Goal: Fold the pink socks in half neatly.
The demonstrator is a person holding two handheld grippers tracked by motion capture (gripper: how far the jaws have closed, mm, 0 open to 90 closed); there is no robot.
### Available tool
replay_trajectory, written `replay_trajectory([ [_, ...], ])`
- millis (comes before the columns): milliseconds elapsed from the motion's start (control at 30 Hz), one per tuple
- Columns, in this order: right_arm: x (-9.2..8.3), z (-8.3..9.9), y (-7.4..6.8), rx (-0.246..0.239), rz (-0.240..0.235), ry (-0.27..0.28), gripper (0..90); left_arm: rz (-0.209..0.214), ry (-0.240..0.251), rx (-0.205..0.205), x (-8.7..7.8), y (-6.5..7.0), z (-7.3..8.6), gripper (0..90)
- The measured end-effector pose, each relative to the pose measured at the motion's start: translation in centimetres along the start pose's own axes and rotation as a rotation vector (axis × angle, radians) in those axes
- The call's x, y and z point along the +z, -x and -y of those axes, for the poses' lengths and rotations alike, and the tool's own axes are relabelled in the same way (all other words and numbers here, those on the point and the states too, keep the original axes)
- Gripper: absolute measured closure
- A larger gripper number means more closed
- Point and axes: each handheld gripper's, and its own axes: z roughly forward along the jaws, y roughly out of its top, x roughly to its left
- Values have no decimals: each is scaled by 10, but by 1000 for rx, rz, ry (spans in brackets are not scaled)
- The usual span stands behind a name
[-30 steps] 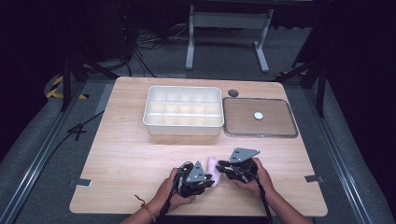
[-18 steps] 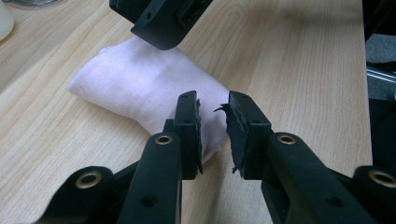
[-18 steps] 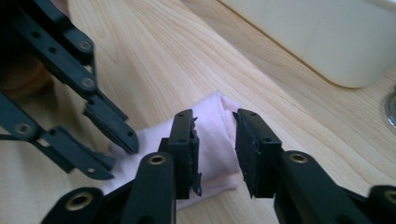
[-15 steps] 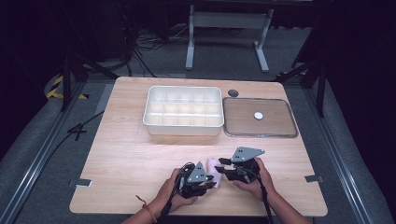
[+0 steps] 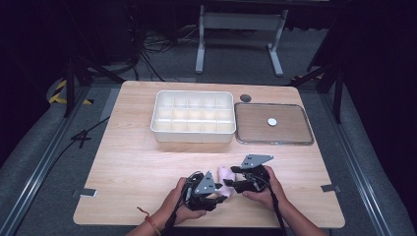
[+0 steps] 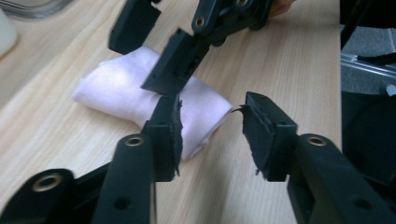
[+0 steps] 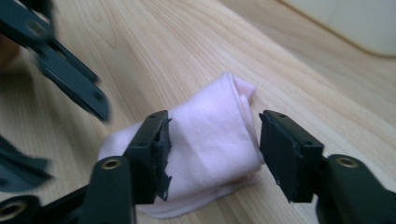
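From above, both hands and the left tool hide most of the pink folded cloth; the person's forearms are cut off by the bottom edge; in the right gripper view, the other tool is blurred at the left edge

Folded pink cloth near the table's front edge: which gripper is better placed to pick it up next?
Right, probably. The right gripper has its open jaws straddling the folded pink cloth. The left gripper, jaws just opening too, has only one jaw by the cloth's end.
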Motion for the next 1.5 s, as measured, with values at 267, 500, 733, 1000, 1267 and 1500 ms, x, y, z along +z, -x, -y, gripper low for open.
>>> replay_trajectory([
  [267, 6, 5, 11, 73, -57, -11, 354, -85, -82, 14, -35, -14, 14, 433],
  [500, 7, 4, 14, 82, -133, -28, 492, -165, -140, -104, -66, -39, 52, 285],
  [733, 8, 3, 16, 95, -171, -40, 578, -210, -158, -185, -86, -62, 90, 236],
  [1000, 8, 3, 17, 91, -187, -41, 659, -239, -168, -224, -81, -67, 100, 205],
  [1267, 4, -2, 8, 10, -129, -48, 719, -247, -107, -258, -80, -69, 108, 144],
  [1500, -1, -4, 2, -32, -107, -35, 723, -250, -110, -261, -77, -69, 106, 135],
])
